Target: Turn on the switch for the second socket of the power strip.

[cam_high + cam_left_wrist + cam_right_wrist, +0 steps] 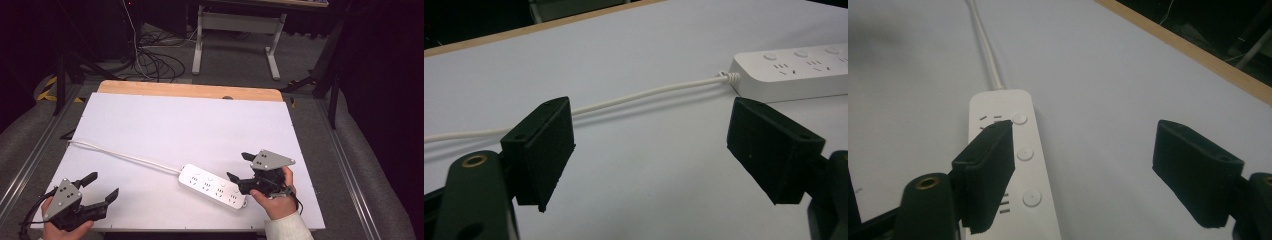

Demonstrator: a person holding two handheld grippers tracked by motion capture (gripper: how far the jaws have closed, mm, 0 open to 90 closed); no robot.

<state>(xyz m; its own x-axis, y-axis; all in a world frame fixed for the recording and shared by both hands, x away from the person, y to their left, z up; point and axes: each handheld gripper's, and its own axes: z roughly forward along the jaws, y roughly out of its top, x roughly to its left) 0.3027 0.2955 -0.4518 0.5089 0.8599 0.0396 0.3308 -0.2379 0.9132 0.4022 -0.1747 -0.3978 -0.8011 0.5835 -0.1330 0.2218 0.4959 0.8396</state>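
A white power strip (212,186) is seen lying flat on the white desk (190,125), toward the near right, set at a slant with its far end pointing left. Round buttons are ranged along one long edge and socket slots along the other. A white cord (122,156) is led from its left end across the desk toward the far left edge.

The right gripper (241,168) is held in a hand (277,200) just beside the right end of the strip. Its fingers (985,175) are spread wide and nothing is pinched between them; in the right gripper view one finger is seen over the strip's socket side, though whether it touches cannot be told.

The left gripper (101,187) is held at the near left corner of the desk, well apart from the strip. Its fingers (544,150) are likewise spread wide and nothing is held; in the left gripper view the cord (624,102) is seen passing beyond them.
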